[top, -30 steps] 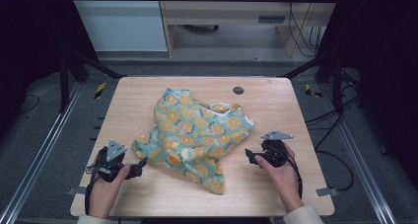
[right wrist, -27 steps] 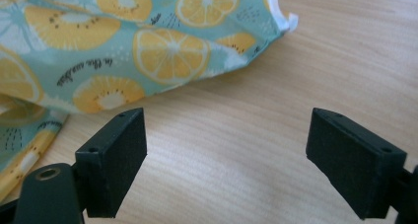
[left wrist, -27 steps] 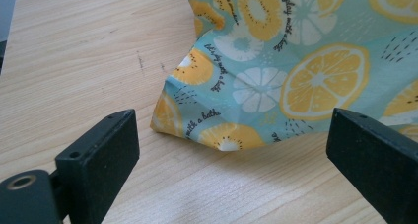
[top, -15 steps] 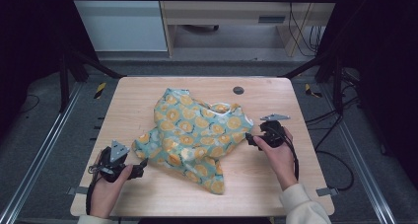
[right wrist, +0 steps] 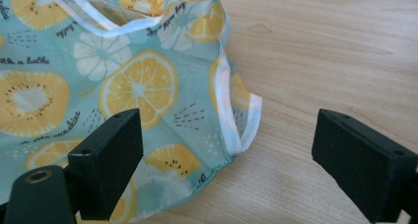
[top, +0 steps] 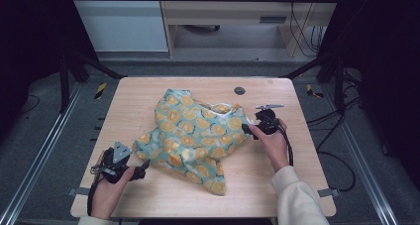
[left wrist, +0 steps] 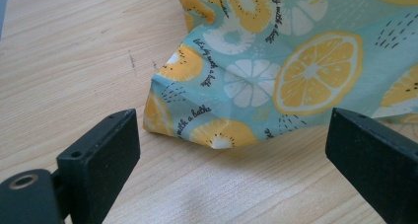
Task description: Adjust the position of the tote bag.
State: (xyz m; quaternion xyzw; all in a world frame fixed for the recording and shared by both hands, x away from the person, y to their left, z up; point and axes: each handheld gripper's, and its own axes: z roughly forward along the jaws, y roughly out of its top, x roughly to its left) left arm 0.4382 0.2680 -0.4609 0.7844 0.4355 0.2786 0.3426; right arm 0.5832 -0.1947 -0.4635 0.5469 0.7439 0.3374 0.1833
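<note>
Teal lemon-print cloth [top: 190, 136] lay rumpled on the table [top: 297, 175] between both open, empty tools, the right tool [top: 258, 126] nearer its white-trimmed corner.

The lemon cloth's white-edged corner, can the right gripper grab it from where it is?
Probably yes. The right gripper has its jaws wide open at the lemon-print cloth, and the white-trimmed corner lies flat on the bare wooden table right between them, with nothing in the way.
</note>
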